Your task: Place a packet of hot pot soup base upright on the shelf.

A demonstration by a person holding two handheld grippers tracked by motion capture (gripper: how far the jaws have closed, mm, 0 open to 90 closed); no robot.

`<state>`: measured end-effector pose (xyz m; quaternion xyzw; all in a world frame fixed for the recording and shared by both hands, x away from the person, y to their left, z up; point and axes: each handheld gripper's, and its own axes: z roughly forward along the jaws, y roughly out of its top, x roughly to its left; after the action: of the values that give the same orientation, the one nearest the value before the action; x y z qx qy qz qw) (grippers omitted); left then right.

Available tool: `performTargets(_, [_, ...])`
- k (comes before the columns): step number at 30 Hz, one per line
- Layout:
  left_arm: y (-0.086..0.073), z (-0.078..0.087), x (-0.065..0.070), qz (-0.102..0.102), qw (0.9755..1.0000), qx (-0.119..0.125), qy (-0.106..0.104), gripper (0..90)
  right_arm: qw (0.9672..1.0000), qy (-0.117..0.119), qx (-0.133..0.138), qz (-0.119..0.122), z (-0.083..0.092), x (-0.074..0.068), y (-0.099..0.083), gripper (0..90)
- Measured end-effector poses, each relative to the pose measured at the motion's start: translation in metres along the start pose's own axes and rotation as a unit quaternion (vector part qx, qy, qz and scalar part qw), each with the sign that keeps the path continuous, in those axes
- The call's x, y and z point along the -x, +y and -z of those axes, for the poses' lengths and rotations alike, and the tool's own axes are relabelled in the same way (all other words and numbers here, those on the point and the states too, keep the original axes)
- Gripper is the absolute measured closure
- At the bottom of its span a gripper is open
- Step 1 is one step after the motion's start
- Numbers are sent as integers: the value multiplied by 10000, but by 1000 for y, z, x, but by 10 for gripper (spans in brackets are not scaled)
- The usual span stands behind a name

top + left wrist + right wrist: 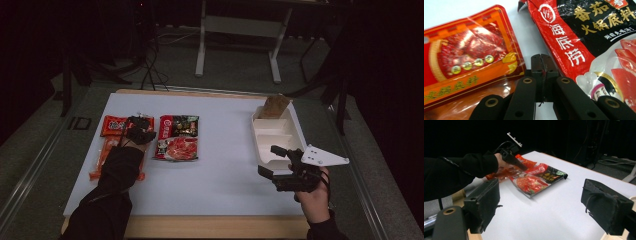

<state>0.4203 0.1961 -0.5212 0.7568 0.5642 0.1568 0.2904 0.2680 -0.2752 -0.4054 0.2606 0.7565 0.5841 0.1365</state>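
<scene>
While the left gripper (541, 65) sits closed and empty between the two sauce packs (471, 62) on the desk, right gripper (279, 162) waits open by the tray (295, 132); nothing lifted.

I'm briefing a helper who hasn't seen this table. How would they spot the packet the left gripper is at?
On the white table top, look to the left end, where two sauce packets lie side by side. It is the outer orange-red packet, beside the left gripper. Its neighbour, the red-and-black packet, has a black panel and tomato slices.
</scene>
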Motion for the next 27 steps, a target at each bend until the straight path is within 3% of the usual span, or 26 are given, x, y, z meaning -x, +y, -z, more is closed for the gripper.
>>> performTargets(8, [1, -14, 10, -148, 9996, -255, -16, 900, 10000, 23, -6, -40, 0, 1, -2, 153])
performTargets(17, [3, -16, 29, -378, 9987, -308, -123, 900, 10000, 24, 1, -54, 0, 2, -2, 153])
performTargets(21, [1, -17, 49, -604, 9968, -309, -416, 900, 10000, 21, -6, -46, 0, 2, -3, 153])
performTargets(27, [-1, -19, 73, -790, 9942, -320, -662, 900, 10000, 29, -48, -20, -2, 1, -4, 153])
